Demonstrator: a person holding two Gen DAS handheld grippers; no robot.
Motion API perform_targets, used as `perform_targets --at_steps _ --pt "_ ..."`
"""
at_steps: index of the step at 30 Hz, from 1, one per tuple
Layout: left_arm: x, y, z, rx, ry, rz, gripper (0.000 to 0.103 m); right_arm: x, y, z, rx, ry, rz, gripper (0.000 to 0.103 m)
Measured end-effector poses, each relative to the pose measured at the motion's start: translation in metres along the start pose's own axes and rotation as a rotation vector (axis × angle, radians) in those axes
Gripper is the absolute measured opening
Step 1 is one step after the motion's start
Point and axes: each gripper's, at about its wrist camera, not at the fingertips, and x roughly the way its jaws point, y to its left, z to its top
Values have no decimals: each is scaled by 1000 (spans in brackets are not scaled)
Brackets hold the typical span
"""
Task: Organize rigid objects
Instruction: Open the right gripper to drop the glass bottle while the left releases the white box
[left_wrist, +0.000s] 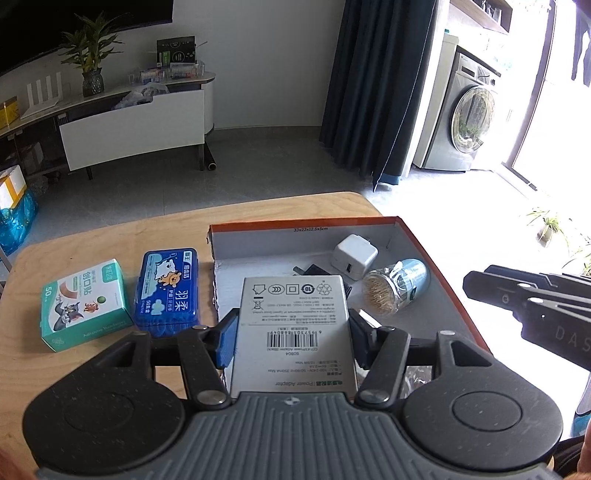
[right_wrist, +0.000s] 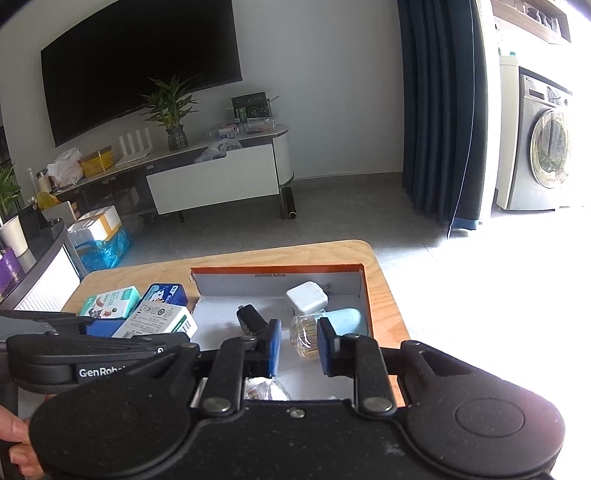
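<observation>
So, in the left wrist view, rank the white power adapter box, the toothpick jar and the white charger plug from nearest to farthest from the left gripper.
1. White power adapter box: clamped in the left gripper.
2. Toothpick jar: lying just right of it, inside the orange-edged box.
3. White charger plug: farther back in that box.

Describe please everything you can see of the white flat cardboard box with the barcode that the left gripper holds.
The white flat cardboard box is a rectangular power adapter package, printed in grey with certification symbols, small text and a black barcode. It looks closed and undamaged. The left gripper is shut on it, its blue pads pressing both long sides. The box is held tilted, its far end over the near-left part of the open orange-edged cardboard tray. Whether it touches anything else cannot be told.
</observation>
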Motion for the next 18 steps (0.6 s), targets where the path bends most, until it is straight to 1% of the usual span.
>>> perform_targets --at_steps 3,5,9,11,12,15,18 --pt "8 -1 3 4 11 -12 59 -1 -6 -1 20 -7 5 28" --pt "12 -1 5 0 18 -24 59 -3 -8 -2 31 -12 11 31" --pt "20 1 9 -9 34 -50 60 -5 -9 -2 34 -18 19 34" --pt "22 1 10 -13 35 -43 63 -6 -10 -3 35 -17 21 36" --pt "22 2 10 -15 33 -44 68 -7 -9 -3 35 -17 23 37" --pt "18 4 9 -24 31 -46 69 -10 -7 -2 33 -20 31 38" --pt "12 7 7 -31 30 -41 69 -12 -3 0 30 -25 37 43"
